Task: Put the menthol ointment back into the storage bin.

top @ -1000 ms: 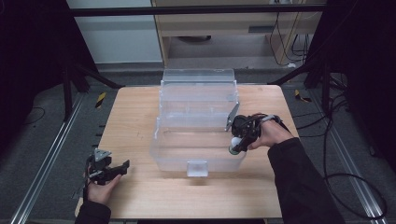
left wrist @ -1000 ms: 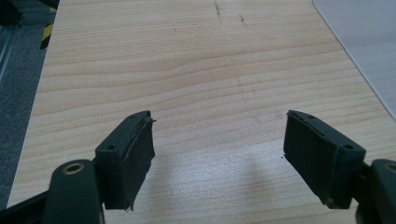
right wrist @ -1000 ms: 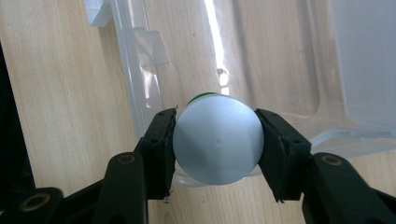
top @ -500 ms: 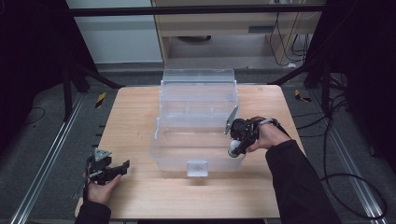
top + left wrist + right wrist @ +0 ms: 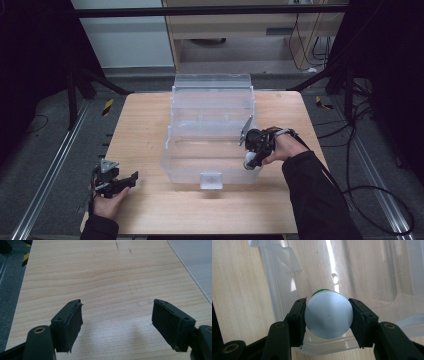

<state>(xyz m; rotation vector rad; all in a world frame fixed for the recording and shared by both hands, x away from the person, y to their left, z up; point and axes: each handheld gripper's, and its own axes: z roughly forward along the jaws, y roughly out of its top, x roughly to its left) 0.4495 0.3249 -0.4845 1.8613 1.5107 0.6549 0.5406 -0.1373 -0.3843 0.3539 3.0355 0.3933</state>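
A clear plastic bin (image 5: 212,135) with its lid raised at the back stands in the middle of the wooden table (image 5: 145,125). My right gripper (image 5: 251,157) hangs over the bin's right front corner, shut on a small can (image 5: 328,313) with a silver end and a green body; in the right gripper view both pads press its sides above the bin's floor (image 5: 367,275). My left gripper (image 5: 127,181) rests near the table's front left corner. Its jaws stand wide apart over bare wood (image 5: 117,285), with nothing between them.
A small latch tab (image 5: 210,180) juts from the bin's front wall. The bin's corner (image 5: 197,262) shows at the upper right of the left gripper view. Metal rails (image 5: 45,170) and cables (image 5: 360,150) run along the floor on both sides of the table.
My right gripper has carried the can a little leftward, from the bin's right rim to over its inside. The left gripper has stayed put.
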